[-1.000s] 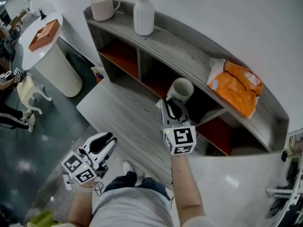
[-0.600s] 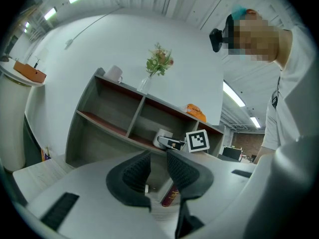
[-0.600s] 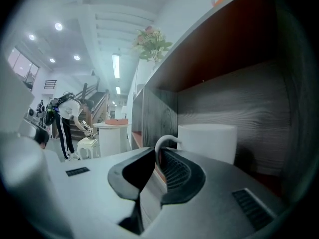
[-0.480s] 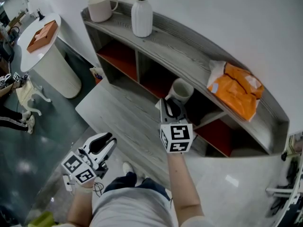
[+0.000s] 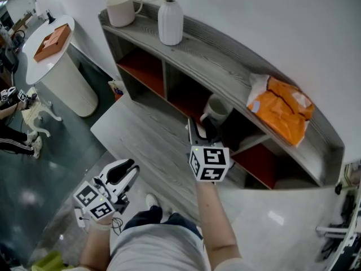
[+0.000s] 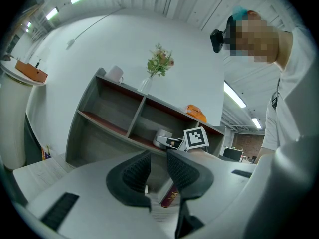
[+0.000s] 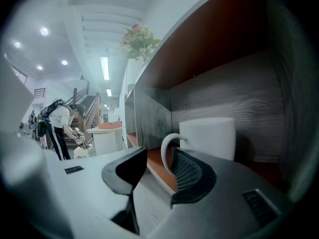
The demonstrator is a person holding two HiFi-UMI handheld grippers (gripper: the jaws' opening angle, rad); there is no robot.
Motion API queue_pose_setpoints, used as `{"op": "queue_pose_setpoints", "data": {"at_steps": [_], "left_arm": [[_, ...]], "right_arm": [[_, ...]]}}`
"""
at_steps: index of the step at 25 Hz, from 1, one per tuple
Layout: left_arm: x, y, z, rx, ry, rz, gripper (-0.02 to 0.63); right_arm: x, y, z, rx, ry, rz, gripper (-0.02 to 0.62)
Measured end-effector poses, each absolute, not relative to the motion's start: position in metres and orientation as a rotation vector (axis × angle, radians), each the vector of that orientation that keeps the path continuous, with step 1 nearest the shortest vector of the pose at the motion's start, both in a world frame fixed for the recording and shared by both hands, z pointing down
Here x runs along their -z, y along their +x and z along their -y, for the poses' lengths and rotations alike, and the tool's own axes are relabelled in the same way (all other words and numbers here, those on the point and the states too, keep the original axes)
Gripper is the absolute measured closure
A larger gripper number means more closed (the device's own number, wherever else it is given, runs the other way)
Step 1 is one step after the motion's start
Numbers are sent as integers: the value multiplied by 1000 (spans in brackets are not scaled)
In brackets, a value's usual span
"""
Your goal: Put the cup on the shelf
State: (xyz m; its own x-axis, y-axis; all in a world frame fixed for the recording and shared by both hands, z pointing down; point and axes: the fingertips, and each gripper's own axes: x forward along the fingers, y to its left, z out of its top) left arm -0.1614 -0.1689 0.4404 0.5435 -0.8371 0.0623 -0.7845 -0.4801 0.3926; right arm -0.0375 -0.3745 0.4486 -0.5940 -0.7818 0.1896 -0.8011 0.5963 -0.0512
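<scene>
The white cup (image 5: 216, 109) is seen upright on the red-orange board inside a compartment of the grey wooden shelf (image 5: 217, 58), under the top board, with its handle turned outward toward the person. The right gripper (image 5: 200, 130) is held at the mouth of that compartment. Its jaws have just been opening and are now spread wide. In the right gripper view the cup's handle is found between them, just beside the pad at that view's right, and is not squeezed. The left gripper (image 5: 120, 171) is held low and well apart from the shelf, its jaws set only narrowly apart with nothing between them. On the top board a white ribbed vase (image 5: 171, 20), a second mug (image 5: 120, 10) and an orange bag (image 5: 282, 103) are placed.
</scene>
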Motion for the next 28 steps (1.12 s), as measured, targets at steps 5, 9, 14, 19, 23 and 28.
{"op": "queue_pose_setpoints", "data": {"at_steps": [5,9,14,19,23,28], "left_arm": [[-439,-160,166,193,2410,1333,497],[-436,-154,164,193,2423,1320,497],[-432,-143,166,195,2451,1279,497],[-425,-126,173,198,2496,1211,497],[-419,-111,179,199,2534,1145,497],[-413,-94,185,201,2583,1055,497]], "right_arm": [[-447,-27,373,-211,1371,2675,451],[-446,-19,367,-216,1380,2676,451],[-437,-9,350,-205,1367,2712,451],[-427,-5,324,-248,1299,2817,497],[-423,-3,302,-247,1241,2876,537],[-413,0,272,-282,1222,2910,551]]}}
